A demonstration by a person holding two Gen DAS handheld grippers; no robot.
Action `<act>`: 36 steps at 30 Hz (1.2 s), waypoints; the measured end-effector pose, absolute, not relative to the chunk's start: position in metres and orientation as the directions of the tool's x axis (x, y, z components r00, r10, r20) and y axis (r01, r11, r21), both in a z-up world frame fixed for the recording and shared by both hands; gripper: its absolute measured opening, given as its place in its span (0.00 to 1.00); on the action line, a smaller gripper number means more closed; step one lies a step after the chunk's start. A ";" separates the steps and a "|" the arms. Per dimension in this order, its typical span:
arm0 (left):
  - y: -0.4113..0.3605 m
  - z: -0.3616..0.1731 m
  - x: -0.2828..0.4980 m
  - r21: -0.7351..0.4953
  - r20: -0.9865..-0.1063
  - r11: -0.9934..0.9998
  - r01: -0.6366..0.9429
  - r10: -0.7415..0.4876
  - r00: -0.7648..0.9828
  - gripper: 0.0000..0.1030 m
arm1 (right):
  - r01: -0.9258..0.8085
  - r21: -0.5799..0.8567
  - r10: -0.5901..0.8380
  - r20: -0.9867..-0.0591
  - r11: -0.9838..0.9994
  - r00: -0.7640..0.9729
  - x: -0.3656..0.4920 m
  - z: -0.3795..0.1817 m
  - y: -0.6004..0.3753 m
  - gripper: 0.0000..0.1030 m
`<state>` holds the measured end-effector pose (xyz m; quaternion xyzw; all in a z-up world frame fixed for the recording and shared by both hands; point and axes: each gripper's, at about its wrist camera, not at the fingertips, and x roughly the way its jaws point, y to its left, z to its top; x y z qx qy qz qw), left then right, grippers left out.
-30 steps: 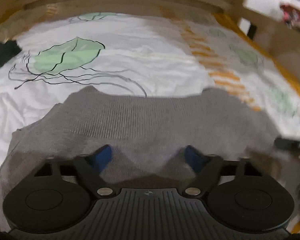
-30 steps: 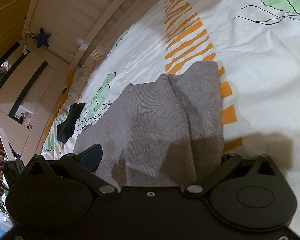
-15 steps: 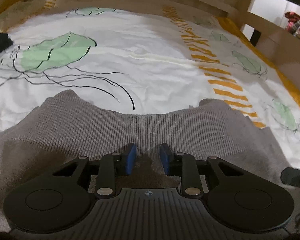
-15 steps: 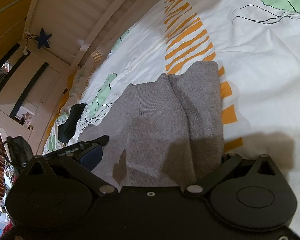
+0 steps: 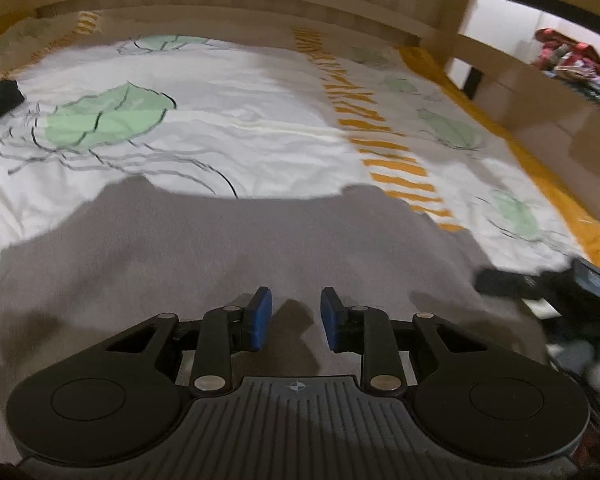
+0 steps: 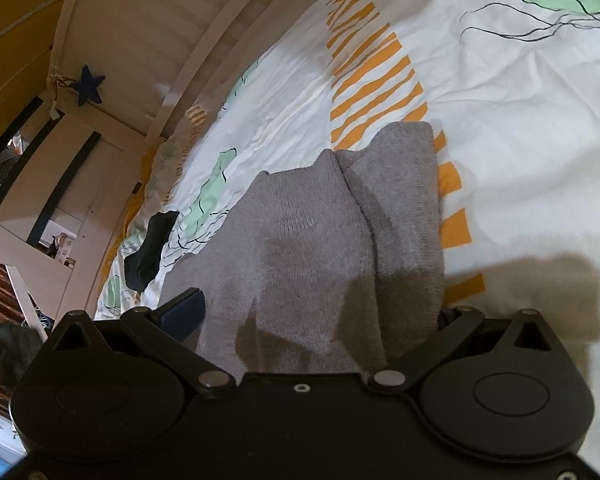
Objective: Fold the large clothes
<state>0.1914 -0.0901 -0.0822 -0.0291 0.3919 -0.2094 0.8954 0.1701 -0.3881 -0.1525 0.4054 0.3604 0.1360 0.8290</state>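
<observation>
The grey knit sweater lies spread on the bed, over the white printed duvet, its near part toward the bed's near edge and its far hem reaching to the band of orange stripes; in the right wrist view it shows with one side panel or sleeve already turned in along its right margin. The step in hand looks like taking a fold of the knit to carry it over, and to do it well the pinch should catch a full layer of cloth near an edge, not only a surface wrinkle, and both hands should lift together so the panel stays flat. The left claw has just been closing: its blue pads now stand narrowly apart over the sweater, and whether a ridge of knit is caught between them I cannot tell, since the view is blurred there and a shadow fills the gap. The right claw is spread wide over the sweater's near end, cloth lying between its fingers, the one visible pad not pressing on it.
</observation>
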 end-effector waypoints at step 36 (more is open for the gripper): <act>-0.079 -0.114 0.194 -0.413 -0.696 0.860 0.298 -0.510 0.506 0.26 | 0.087 0.712 0.499 -0.569 0.697 0.653 0.171 -0.081 -0.360 0.40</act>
